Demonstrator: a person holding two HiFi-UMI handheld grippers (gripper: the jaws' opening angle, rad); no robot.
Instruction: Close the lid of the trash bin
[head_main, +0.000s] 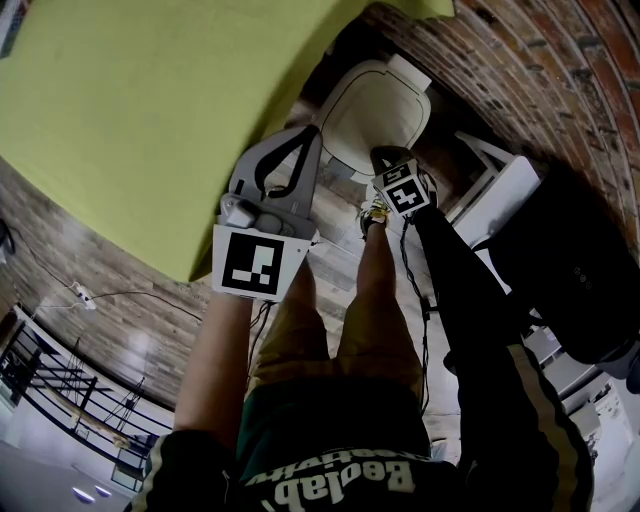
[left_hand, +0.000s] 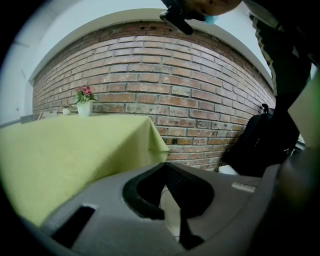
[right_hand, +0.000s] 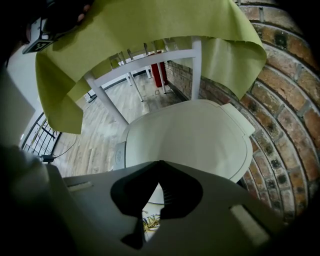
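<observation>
Right gripper view shows the cream oval trash bin lid by the brick wall; right claw and left claw are pressed together, empty; the shirt reads "Beolab".

Spread across a table, a yellow-green tablecloth, its corner hanging down just beside the brick wall. At the cloth's far edge, close to the bricks, a white pot with a red flower, and a smaller pale thing just beside it, too small to tell. Under the cloth, white table legs on a wood-plank floor. Further back under the table, something red. Against the wall, a black backpack. On the floor, a thin cable and, beyond it, a dark railing.
</observation>
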